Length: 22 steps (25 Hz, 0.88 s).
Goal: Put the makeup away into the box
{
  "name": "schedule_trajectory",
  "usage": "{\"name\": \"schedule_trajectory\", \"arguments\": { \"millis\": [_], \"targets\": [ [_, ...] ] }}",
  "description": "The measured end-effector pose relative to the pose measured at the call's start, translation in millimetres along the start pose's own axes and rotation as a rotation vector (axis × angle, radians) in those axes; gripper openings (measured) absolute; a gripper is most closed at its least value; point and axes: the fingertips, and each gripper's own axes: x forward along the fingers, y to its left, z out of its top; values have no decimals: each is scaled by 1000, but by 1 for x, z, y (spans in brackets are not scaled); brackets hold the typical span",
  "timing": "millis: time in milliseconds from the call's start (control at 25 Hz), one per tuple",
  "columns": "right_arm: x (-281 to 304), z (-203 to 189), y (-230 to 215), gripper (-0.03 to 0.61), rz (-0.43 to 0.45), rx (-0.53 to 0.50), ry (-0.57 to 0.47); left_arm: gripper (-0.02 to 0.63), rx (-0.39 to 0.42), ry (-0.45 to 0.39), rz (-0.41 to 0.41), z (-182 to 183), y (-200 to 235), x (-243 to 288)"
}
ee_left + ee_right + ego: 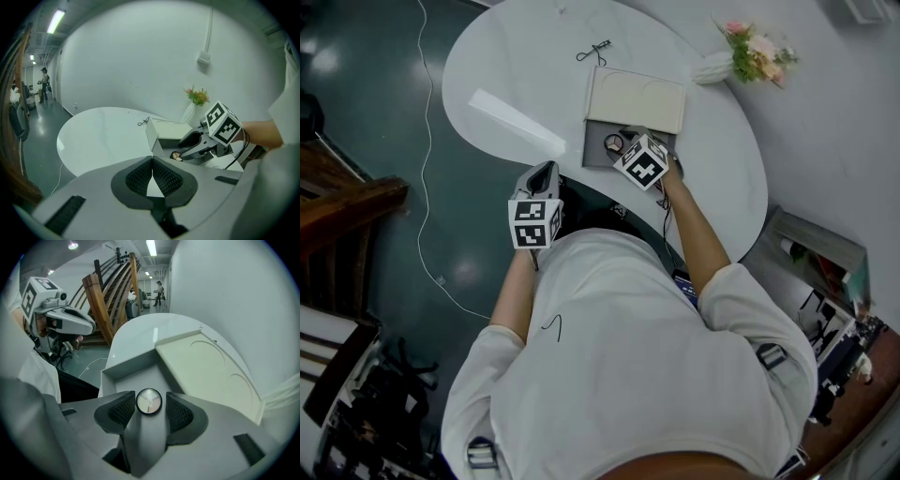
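A grey box [592,155] with its cream lid [636,98] standing open rests on the white round table [506,66]. A round compact [613,143] lies on the box floor. My right gripper [625,141] reaches into the box and is open. In the right gripper view the compact [149,401] sits between the two pads [121,411], with a thin gap on the right side. My left gripper [546,169] hangs back at the table's near edge, shut on nothing; its pads [140,176] meet at the tips.
A white vase of pink flowers [750,52] stands at the table's far right. A small black clip [592,52] lies beyond the lid. A white cable [427,141] runs along the floor at left, near a wooden staircase [337,206].
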Motion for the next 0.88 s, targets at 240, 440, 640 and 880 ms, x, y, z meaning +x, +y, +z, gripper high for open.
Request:
{"name": "schedule_trajectory", "arguments": {
  "millis": [240,440,640,880],
  "targets": [
    [-37,-2,-19,-2,-166,133,-145,18,59,-2,-59,14,-21,15],
    [-67,-18,-30,-2,-247,274,-259,18,110,3,-118,21,-48,27],
    [-97,-41,-36,-2,-317,427,-344,18,155,18,-176,26,-75,42],
    [-131,-66,-48,-2,-425,556,-457,18,187,-6,-217,45,-104,53]
  ]
}}
